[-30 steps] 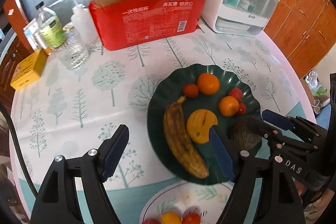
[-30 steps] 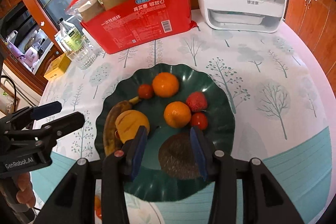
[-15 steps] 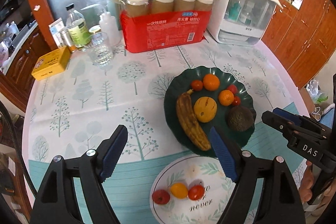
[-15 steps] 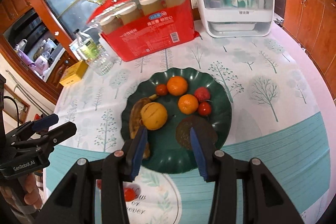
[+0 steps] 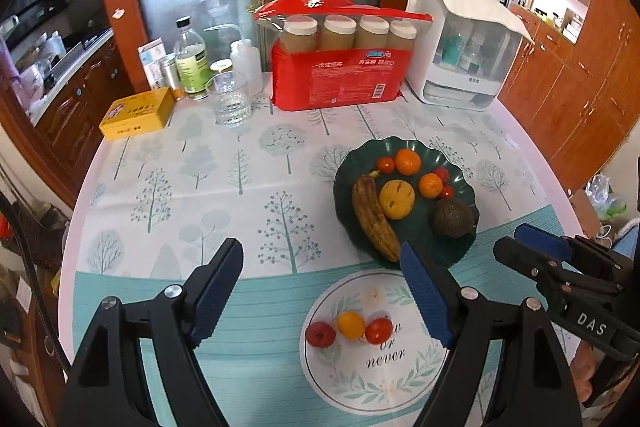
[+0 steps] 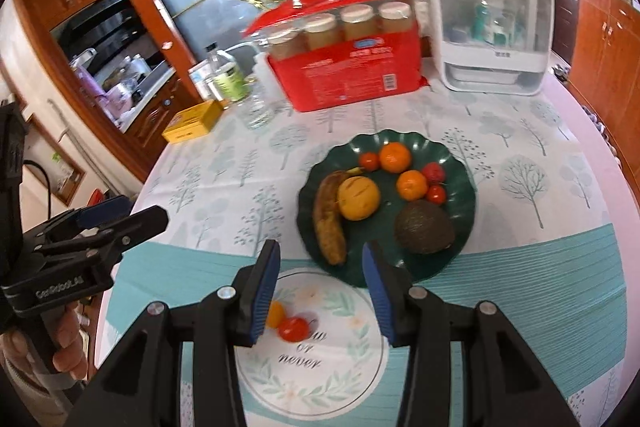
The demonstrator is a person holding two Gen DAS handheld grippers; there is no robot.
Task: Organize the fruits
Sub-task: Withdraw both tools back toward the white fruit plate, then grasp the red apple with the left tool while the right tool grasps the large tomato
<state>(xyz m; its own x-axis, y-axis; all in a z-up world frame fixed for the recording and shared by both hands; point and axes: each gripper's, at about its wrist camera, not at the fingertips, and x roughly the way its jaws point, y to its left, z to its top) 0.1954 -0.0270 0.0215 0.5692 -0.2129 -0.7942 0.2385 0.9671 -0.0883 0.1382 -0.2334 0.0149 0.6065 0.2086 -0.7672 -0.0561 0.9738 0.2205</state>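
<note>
A dark green plate (image 5: 348, 167) (image 6: 464, 163) holds a brown banana (image 5: 374, 217) (image 6: 328, 215), a yellow round fruit (image 5: 397, 199) (image 6: 358, 197), two oranges (image 5: 408, 161) (image 6: 395, 157), small red tomatoes and a dark avocado (image 5: 452, 218) (image 6: 424, 227). Nearer me, a white leaf-print plate (image 5: 384, 383) (image 6: 320, 379) carries two tomatoes and a small orange fruit (image 5: 351, 325). My left gripper (image 5: 320, 291) hangs open and empty above the table's near edge. My right gripper (image 6: 320, 287) is open with nothing between its fingers, over the white plate.
At the back stand a red pack of jars (image 5: 336, 67), a white appliance (image 5: 464, 55), a glass (image 5: 232, 99), bottles (image 5: 191, 61) and a yellow tin (image 5: 138, 113). The tree-print cloth (image 5: 200, 187) covers a round table. Wooden cabinets (image 5: 580, 75) stand to the right.
Both grippers have pulled back and risen from the green plate. The white plate with its small fruits has come into view. The avocado lies on the green plate, free of the right gripper's fingers.
</note>
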